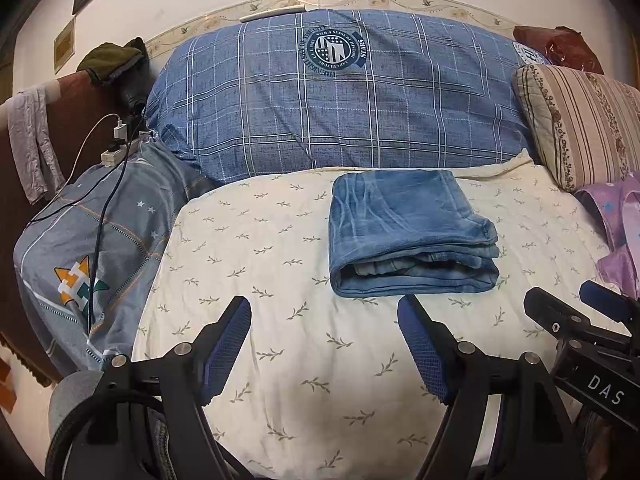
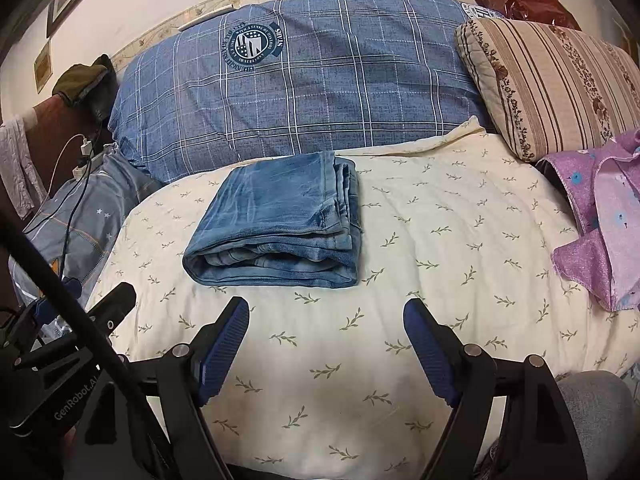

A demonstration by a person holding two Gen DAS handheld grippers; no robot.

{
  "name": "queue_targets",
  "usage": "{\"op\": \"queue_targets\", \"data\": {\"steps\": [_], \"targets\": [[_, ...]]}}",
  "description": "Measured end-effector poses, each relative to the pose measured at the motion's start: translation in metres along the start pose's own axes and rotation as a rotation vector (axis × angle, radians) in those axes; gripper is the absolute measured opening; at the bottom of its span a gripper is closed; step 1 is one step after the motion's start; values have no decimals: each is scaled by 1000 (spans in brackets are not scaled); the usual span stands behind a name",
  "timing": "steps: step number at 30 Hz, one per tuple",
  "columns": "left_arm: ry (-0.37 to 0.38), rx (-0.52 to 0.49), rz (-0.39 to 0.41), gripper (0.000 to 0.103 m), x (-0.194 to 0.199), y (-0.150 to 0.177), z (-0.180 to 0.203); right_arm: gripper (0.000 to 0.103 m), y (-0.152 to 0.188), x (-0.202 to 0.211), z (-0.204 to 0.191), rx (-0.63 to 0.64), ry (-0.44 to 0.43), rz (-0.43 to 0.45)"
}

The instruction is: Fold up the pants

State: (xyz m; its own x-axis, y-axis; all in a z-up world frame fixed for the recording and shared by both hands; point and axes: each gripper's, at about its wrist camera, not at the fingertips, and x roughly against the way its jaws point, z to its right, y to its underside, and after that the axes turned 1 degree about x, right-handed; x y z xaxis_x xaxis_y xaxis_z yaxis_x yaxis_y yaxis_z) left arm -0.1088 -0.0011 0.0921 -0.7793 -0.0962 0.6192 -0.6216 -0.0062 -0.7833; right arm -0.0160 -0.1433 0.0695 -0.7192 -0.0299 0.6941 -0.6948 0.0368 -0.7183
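The blue jeans (image 1: 408,232) lie folded into a compact rectangular bundle on the cream leaf-print sheet (image 1: 280,280); they also show in the right wrist view (image 2: 280,224). My left gripper (image 1: 324,312) is open and empty, just in front of the bundle's near edge and apart from it. My right gripper (image 2: 326,312) is open and empty, in front of the bundle and a little to its right. The right gripper's body (image 1: 580,328) shows at the right of the left wrist view.
A large blue plaid pillow (image 1: 340,100) lies behind the jeans. A striped floral pillow (image 2: 552,80) and purple cloth (image 2: 600,224) lie at the right. A grey-blue quilt (image 1: 100,248), cables and chargers (image 1: 116,144) are at the left.
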Motion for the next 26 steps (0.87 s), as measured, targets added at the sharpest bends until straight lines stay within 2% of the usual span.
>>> {"op": "queue_targets", "data": {"steps": [20, 26], "targets": [[10, 5, -8, 76, -4, -2, -2, 81, 0, 0, 2, -3, 1, 4], [69, 18, -39, 76, -25, -17, -3, 81, -2, -3, 5, -20, -7, -5]]}}
